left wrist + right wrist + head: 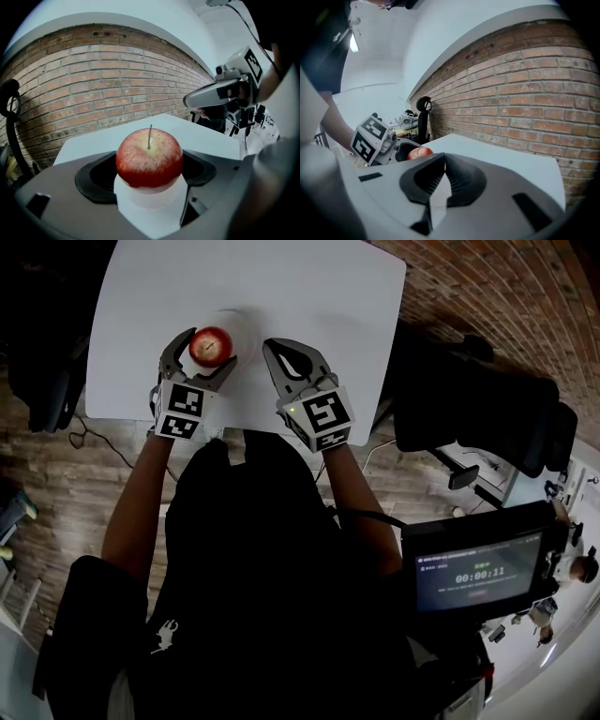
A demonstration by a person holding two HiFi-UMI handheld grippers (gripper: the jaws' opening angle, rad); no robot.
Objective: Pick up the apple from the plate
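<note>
We see the apple (211, 345) sitting stem up on a small white plate (150, 204) near the front edge of the white counter (281, 287). The left hand-held gripper (202, 357) reaches over that edge and has the apple between its jaws. In the left gripper view, the dark pads (96, 176) lie against the fruit on both sides, closed to the apple's width. The apple's underside rests on the plate. We cannot tell how hard the pads press.

The right hand-held gripper (281, 357) sits just beside the plate on the right, apart from it, and points the same way over the counter. In its own view, the jaws are drawn together at the tips with nothing between them. The apple and the left gripper's marker cube (370, 136) show beyond them to the left.

Our arms come in from below the counter, one to each gripper. Brick floor (487, 296) surrounds the counter. A dark screen (478, 573) with a lit timer stands at the lower right, well apart from the plate.
</note>
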